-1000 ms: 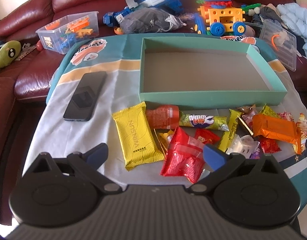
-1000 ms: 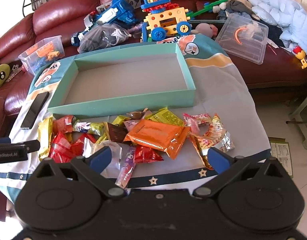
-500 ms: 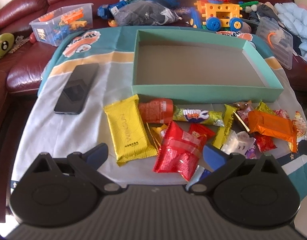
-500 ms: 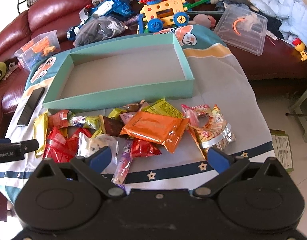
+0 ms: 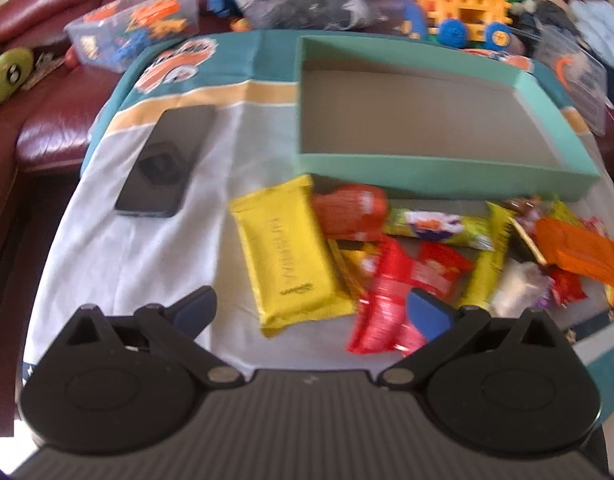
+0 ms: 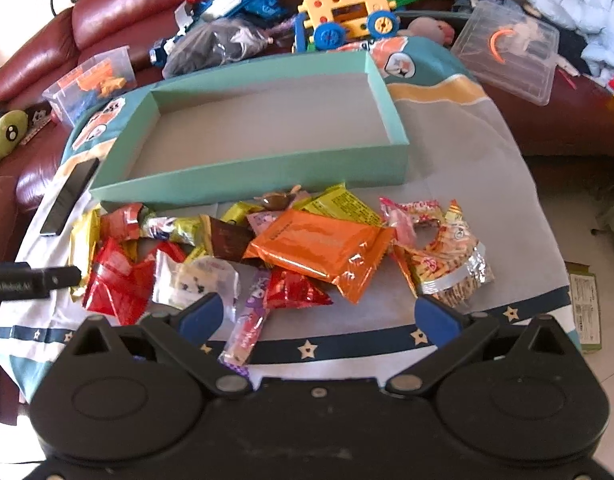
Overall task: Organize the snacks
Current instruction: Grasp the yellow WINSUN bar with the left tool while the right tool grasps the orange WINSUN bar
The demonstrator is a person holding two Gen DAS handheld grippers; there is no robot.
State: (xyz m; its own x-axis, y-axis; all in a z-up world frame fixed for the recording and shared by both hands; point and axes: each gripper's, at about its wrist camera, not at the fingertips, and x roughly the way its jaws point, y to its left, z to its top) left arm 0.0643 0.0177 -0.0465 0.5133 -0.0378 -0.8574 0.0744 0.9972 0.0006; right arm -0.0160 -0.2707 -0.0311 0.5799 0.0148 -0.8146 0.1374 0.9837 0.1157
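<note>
In the left wrist view, the left gripper (image 5: 311, 308) is hovering wide open and empty over the yellow snack bar (image 5: 289, 250), apparently lining up a first pick. In the right wrist view, the right gripper (image 6: 317, 316) is waiting, spread and empty, before the orange packet (image 6: 321, 246); the teal box (image 6: 263, 172) is sitting bare beyond.

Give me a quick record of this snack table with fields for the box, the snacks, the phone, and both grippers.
box: teal box on the cloth, nothing inside
snacks: loose pile in front of the box, none in it yet
largest packets: yellow packet at the pile's left end, orange packet mid-pile
phone: black phone flat on the cloth, left of the box
left gripper: open, holding nothing
right gripper: open, holding nothing
</note>
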